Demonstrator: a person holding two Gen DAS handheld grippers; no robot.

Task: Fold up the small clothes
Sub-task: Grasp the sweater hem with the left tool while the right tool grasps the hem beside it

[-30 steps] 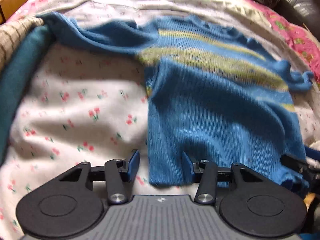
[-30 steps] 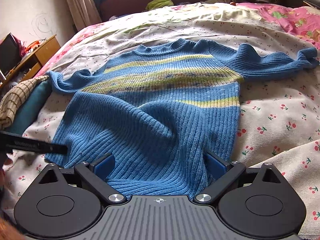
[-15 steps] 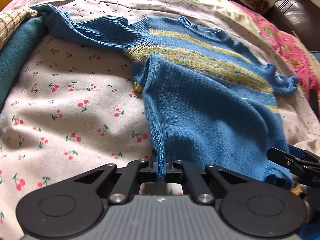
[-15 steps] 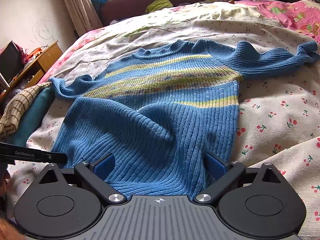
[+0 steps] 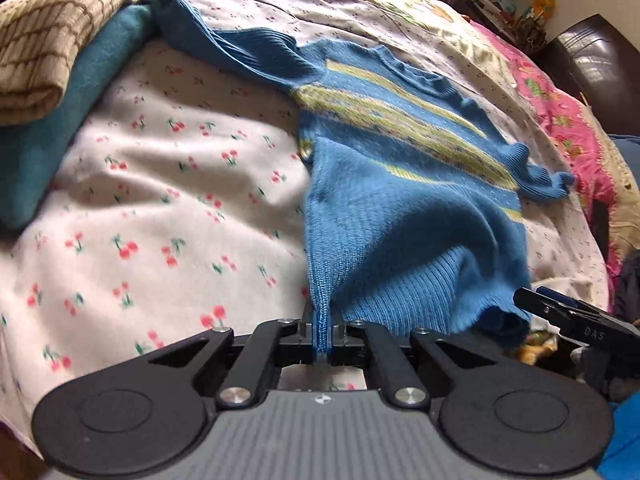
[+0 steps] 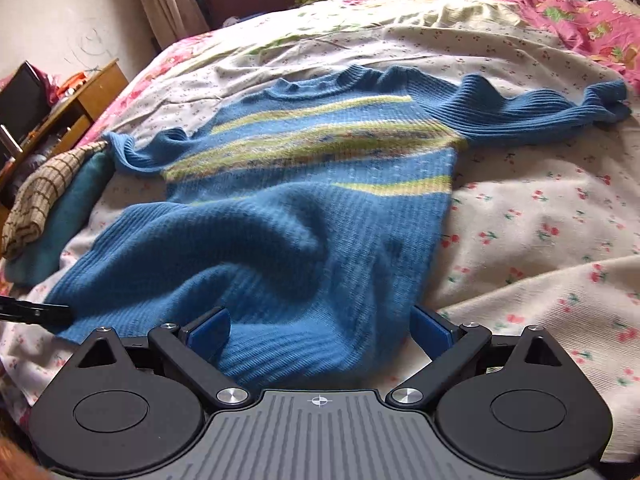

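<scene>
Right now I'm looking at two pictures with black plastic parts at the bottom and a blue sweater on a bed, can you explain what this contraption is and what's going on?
Those black parts are two hand-held claws, one in each of a person's hands. Each has a wide-angle camera looking out along its two fingers, so each picture is one claw's own view.

In the left wrist view, the left claw is shut on the bottom edge of the blue sweater, pinching a fold of it. The other claw's tip shows at the right edge.

In the right wrist view, the right claw is open, its blue pads standing either side of the sweater's hem without pinching it.

The sweater, with yellow-green stripes, lies spread on a bedsheet printed with cherries. Beside it sit a teal cloth and a checked cloth on top of that.
</scene>
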